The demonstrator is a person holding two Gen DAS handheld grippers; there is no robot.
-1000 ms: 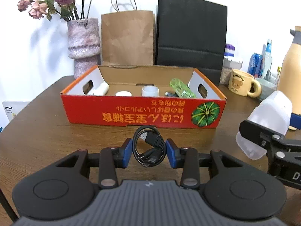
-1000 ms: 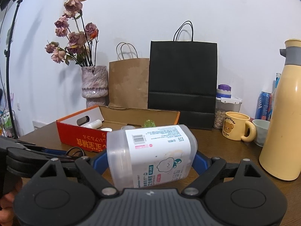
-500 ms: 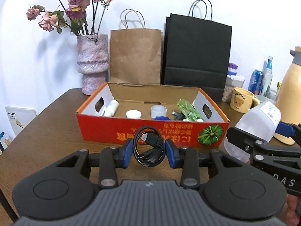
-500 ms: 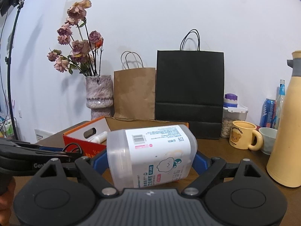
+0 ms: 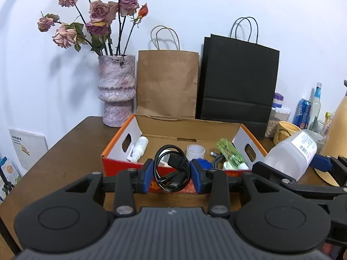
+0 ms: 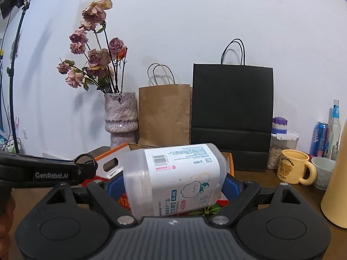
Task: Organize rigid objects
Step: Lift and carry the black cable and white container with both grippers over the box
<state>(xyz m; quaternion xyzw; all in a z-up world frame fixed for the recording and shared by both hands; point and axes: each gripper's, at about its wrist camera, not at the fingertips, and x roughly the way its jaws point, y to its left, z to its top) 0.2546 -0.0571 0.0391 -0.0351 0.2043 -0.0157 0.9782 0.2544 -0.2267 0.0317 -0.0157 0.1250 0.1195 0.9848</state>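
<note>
Left tongs (image 5: 171, 176) pinch a coiled black cable (image 5: 171, 169) between the blue pads; the coil stands upright in the grip, plugs hanging at its lower edge, held in the air in front of the near wall of the box (image 5: 121, 164). Right tongs (image 6: 171, 186) grip a translucent white container (image 6: 175, 179), lying on its side and tilted, label with barcode facing up; the blue pads press on both of its ends. In the left wrist view the same container (image 5: 290, 155) sits at the right, just beside the box's right end wall and off the counter (image 5: 71, 151). The box is open-topped cardboard, orange-red outside, with cut-out handles in the end walls. Inside it: a small white bottle (image 5: 138, 147) lying at the left end, a white cup (image 5: 195, 151) near the middle, a green clear item (image 5: 231, 153) at the right end, with dark cords just beside it. Behind the box, against the wall: vase (image 5: 117, 91) with dried roses, brown bag (image 5: 168, 84), black bag (image 5: 237, 82). To the right on the counter: a yellow mug (image 6: 293, 169), a jar with purple lid (image 6: 282, 143), a blue can (image 6: 321, 138), and a tan jug (image 6: 336, 186) at the frame edge. A light stand (image 6: 15, 65) is at far left in the right wrist view.
</note>
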